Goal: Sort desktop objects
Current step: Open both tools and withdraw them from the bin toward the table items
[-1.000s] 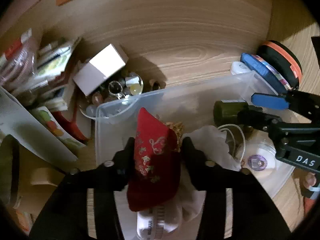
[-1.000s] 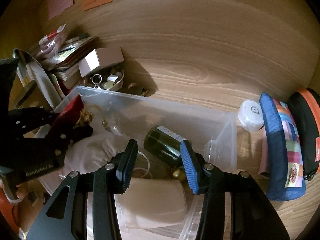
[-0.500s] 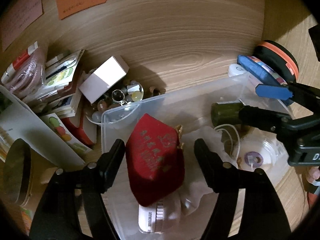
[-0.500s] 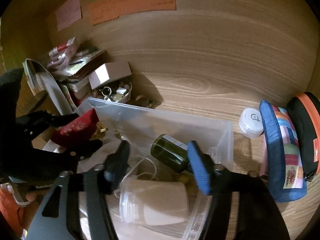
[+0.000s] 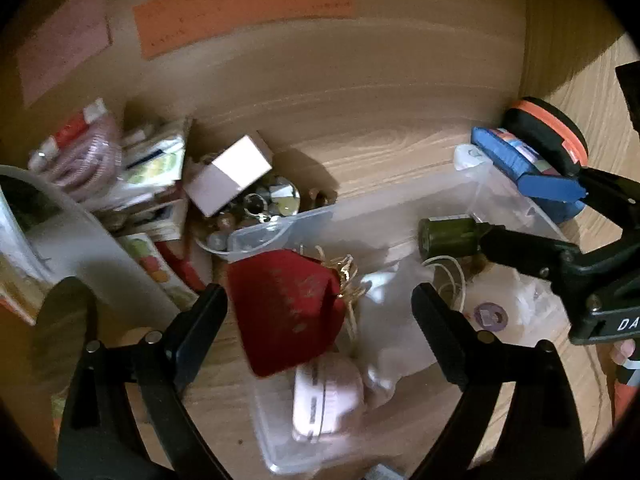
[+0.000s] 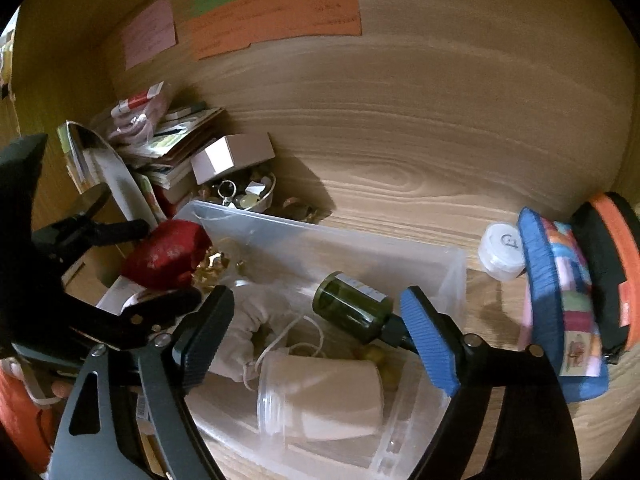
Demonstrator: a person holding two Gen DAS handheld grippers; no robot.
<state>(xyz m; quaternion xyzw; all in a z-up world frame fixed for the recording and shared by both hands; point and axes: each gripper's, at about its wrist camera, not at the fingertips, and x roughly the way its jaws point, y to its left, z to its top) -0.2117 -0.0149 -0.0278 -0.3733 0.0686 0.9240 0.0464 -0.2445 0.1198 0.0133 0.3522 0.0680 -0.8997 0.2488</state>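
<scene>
A clear plastic bin [image 5: 400,204] [image 6: 320,236] sits on the wooden desk. A red embroidered pouch [image 5: 288,308] [image 6: 168,252] with gold tassels lies on the bin's left rim, over a white cloth [image 6: 256,312]. My left gripper [image 5: 320,312] is open above it, not touching it. In the bin are a dark green bottle [image 6: 352,308] [image 5: 448,236], a clear jar [image 6: 320,396] and a pink case [image 5: 324,396]. My right gripper [image 6: 316,336] is open over the bin, one finger blue, near the bottle's neck.
A stack of booklets [image 6: 176,148], a small white box [image 6: 232,156] and a bowl of trinkets [image 6: 244,192] lie left of the bin. A white cap [image 6: 502,248], a patchwork pouch [image 6: 560,304] and a black-orange case [image 6: 612,264] lie right. Paper notes [image 6: 276,16] hang on the back wall.
My left gripper opened and let go of the red pouch, which now rests on the bin's left rim. My right gripper opened wider. Both pulled back a little.
</scene>
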